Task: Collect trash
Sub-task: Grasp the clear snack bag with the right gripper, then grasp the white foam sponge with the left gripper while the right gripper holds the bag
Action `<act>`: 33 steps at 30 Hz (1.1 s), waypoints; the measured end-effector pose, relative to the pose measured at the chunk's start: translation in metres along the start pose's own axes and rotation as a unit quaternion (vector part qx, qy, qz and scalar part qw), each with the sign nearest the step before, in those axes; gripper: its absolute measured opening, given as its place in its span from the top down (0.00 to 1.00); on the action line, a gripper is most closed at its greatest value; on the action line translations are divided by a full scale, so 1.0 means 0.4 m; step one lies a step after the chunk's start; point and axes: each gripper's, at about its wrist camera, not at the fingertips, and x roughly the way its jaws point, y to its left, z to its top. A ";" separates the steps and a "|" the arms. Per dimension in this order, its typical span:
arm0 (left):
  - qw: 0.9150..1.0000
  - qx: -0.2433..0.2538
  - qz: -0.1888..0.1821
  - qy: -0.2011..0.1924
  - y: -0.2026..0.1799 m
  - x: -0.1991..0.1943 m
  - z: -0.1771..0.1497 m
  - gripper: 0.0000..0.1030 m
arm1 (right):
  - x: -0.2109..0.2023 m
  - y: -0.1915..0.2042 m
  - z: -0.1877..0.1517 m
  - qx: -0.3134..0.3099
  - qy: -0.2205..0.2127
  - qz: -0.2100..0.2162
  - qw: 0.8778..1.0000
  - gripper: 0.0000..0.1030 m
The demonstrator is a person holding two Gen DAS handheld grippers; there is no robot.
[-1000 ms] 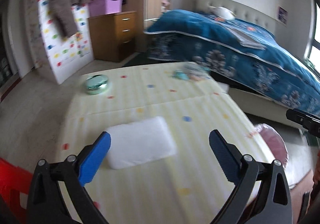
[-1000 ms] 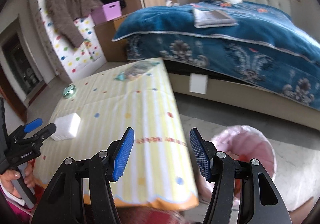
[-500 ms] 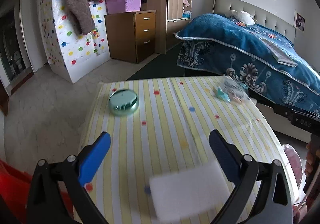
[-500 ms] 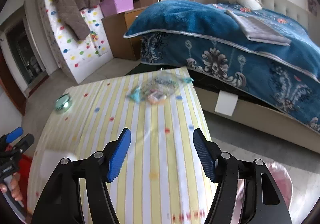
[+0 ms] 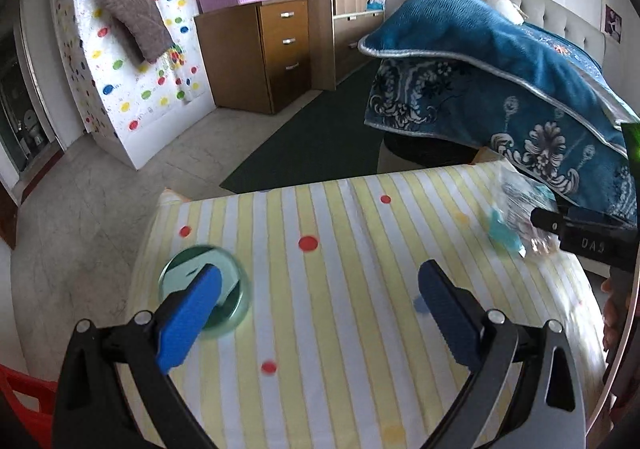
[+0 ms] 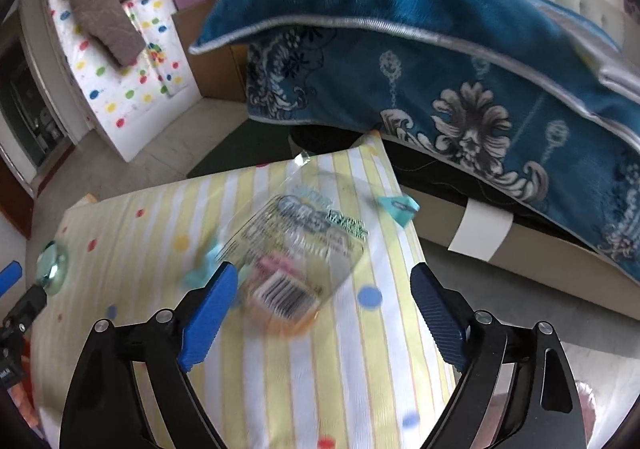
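A crumpled clear plastic wrapper (image 6: 296, 249) with a barcode and teal scraps lies near the far right corner of the yellow striped table (image 6: 360, 369). My right gripper (image 6: 324, 309) hovers just short of it. Its jaws are opening, and the wrapper's near end lies between the blue fingertips without being pressed. In the left wrist view the same wrapper (image 5: 516, 217) sits at the right, with the right gripper's tip (image 5: 560, 225) over it. My left gripper (image 5: 316, 309) is open above the table with nothing in it. A round green tin (image 5: 204, 289) is partly hidden behind its left finger (image 5: 192, 313).
A bed under a blue patterned blanket (image 6: 440, 49) stands close behind the table's far edge. A wooden drawer chest (image 5: 260, 53) and a dotted white board (image 5: 132, 61) stand further back. A pink bin (image 6: 584, 405) shows at the lower right, and something red (image 5: 20, 389) at the lower left.
Both grippers have moved forward over the table toward its far edge. The white block has dropped out of the left view. The right jaws have widened, and the wrapper is now close.
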 end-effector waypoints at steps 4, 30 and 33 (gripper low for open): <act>1.000 -0.003 -0.004 0.011 -0.004 0.037 0.028 0.07 | 0.051 0.001 0.017 0.002 0.014 0.001 1.000 0.15; 0.999 -0.001 -0.040 0.010 0.002 -0.141 -0.073 0.07 | -0.252 -0.035 -0.205 0.000 -0.038 0.088 0.995 1.00; 0.999 0.008 -0.048 -0.001 0.001 -0.197 -0.100 0.07 | -0.333 -0.045 -0.269 0.010 -0.050 0.087 0.995 1.00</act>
